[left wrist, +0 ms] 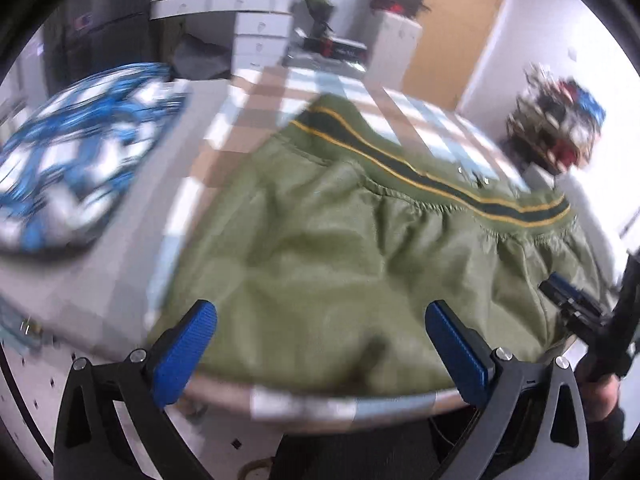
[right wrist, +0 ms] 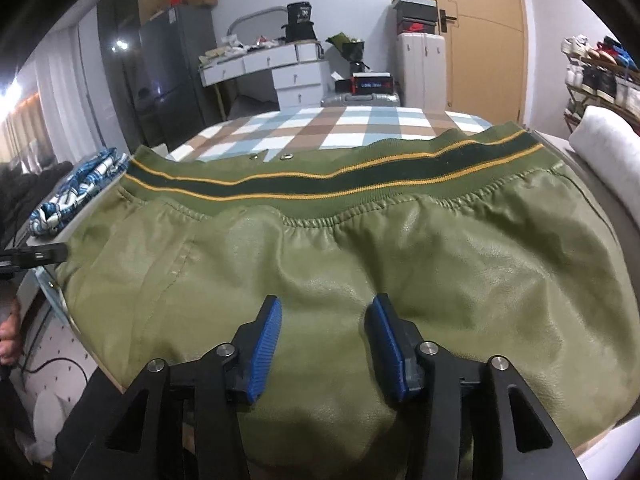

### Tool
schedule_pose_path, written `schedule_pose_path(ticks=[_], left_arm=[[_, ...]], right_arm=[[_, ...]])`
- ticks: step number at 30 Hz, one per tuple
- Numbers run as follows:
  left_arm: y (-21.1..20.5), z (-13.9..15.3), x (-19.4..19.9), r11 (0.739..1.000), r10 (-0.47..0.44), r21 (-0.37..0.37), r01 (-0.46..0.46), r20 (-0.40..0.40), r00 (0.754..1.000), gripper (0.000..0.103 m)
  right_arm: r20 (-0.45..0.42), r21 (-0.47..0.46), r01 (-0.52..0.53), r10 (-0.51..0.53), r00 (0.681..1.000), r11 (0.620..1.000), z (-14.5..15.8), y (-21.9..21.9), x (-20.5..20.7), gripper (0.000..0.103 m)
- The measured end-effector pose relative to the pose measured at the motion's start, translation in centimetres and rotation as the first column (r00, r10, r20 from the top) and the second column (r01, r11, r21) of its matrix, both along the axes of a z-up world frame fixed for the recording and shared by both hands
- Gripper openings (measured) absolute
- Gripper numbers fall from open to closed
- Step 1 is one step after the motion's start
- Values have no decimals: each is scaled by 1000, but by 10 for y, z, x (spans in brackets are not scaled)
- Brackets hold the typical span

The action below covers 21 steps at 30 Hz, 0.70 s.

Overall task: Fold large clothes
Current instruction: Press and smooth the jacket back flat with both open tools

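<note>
The right gripper (right wrist: 324, 344) hovers half-spread, empty, above the green jacket (right wrist: 360, 264); the left gripper (left wrist: 320, 344) gapes wide. Slick fabric could slip; a shallow pinch would cause it.

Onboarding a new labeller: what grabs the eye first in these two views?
The olive green jacket spread flat across the checked bed fills both views, its dark hem band with yellow stripes on the far side. The right tool sits over its near edge, blue pads apart. A blue and white patterned garment lies left of the jacket.
</note>
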<state>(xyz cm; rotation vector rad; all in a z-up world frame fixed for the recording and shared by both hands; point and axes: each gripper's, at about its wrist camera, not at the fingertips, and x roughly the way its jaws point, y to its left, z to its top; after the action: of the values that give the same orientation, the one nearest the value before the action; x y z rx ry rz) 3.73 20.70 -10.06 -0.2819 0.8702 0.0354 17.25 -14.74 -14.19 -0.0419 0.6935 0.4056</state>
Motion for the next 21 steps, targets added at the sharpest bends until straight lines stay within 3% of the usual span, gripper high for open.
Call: schedule_pose_path(ticks=[2,6,11,16,19,21], left_arm=[[9,-6,-9,998,27,-51,-29,-22,999,101],[23,-30,-11,968,28,-246,-46,-79,996,101],[14,-36,1,933,10,-360,-25,-44,999,101],[-5,-35,26,945,22,-326,-37,-52,998,101],[-6,-35,44,921,61,-383,-79,-59,996,101],[-10,-33,53,920,100,-373,-120,-71,992,101]], right_arm=[[10,-6,-1,1,1000,1000,0,0,-8,58],[29,-25,1,0,1000,1000,-2,4,-13,66],[21,-8,-6,6,1000,1000,0,1,-14,66],[17,6,-4,4,1000,1000,0,0,-15,66],[11,13,-2,2,1000,1000,0,-2,-16,66],[1,21,-4,4,1000,1000,1,-4,-15,66]])
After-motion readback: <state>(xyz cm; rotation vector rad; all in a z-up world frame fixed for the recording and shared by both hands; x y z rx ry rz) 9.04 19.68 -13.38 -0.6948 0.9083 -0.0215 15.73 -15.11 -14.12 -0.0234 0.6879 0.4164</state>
